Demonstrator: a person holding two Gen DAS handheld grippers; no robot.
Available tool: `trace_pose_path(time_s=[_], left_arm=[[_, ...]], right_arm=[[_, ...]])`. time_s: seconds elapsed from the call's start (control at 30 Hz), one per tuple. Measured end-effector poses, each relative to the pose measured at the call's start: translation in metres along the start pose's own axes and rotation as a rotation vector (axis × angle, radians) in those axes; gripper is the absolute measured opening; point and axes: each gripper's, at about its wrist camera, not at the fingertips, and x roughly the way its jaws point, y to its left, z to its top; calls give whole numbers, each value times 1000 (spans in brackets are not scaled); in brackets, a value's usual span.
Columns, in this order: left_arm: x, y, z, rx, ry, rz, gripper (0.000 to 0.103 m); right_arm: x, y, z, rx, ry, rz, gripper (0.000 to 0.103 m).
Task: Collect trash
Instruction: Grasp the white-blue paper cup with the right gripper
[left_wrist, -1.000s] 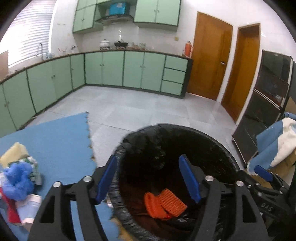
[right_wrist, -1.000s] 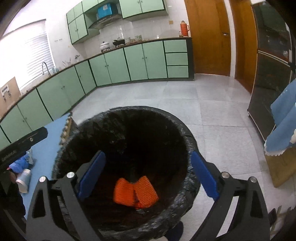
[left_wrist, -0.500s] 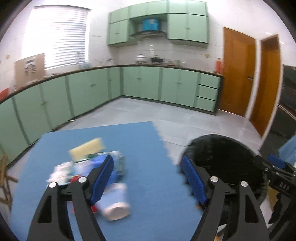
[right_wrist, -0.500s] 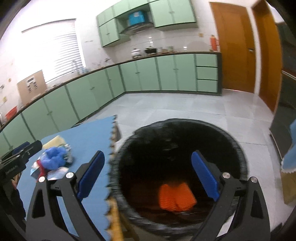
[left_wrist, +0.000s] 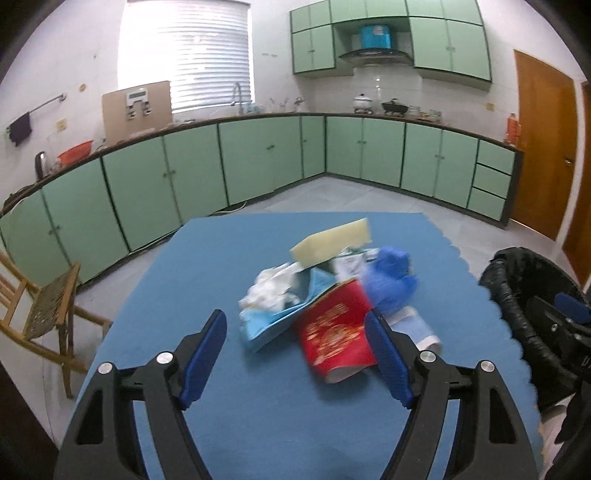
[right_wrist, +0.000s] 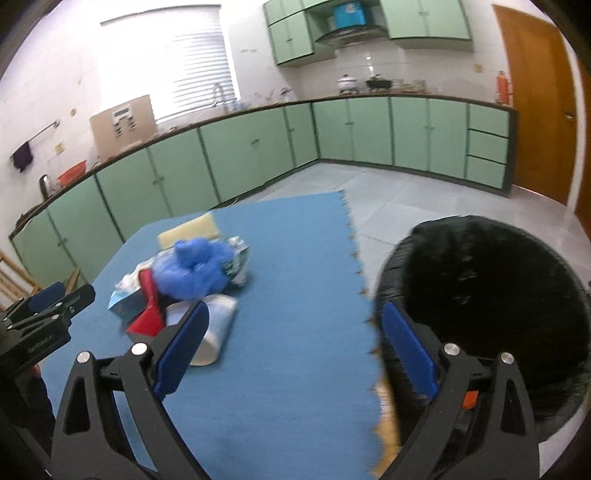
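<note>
Red, blue, white and yellow trash was heaped at the middle of the left wrist view, on a blue foam mat (left_wrist: 207, 258). A red paper cup (left_wrist: 338, 332) lay on its side at the front of the heap, with a crumpled blue glove (left_wrist: 391, 280) just right of it and a white cup (left_wrist: 417, 326) below the glove. Crumpled white tissue (left_wrist: 269, 288) and a light blue packet (left_wrist: 273, 325) sat left of centre, and a pale yellow sponge (left_wrist: 332, 242) was perched at the back of the heap.

The left gripper (left_wrist: 295, 360) was held above the mat at the lower centre of that view, released, its blue pads spread wide with nothing clamped between them; the red paper cup was seen in the gap, beyond the tips.

A black-lined trash bin (right_wrist: 491, 295) was seen at the lower right of the right wrist view, beside the mat's toothed edge. The right gripper (right_wrist: 291, 350) was held spread and empty at the lower centre there, over the mat edge and the bin rim.

Green cabinets (left_wrist: 258, 162) were lined along the upper half of both views, and a wooden chair (left_wrist: 44, 306) was placed at the left edge.
</note>
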Motion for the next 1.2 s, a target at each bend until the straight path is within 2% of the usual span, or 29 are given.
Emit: trace_pose_path(time_s=[0.37,0.63,0.9,1.0,1.13,1.2], left_arm=[[18,40,-18,-53,46,51,76],[24,49,-21,-70,60,57,76],[26,52,-24,-75,62,53,76],[26,52,-25,-76,64,55,76],[27,56,-25,-83,68,56,76],[27,56,-25,-84,71,55,76]], right_arm=[[54,63,-18,-127,116,77,92],[73,81,-23,-161,165,82,92],[89,89,-25,-172,208,86,85],[94,91,-25,-165,223,92,80],[97,93,-26,-163,246,136,64],[96,94,-24,-171,242,137,62]])
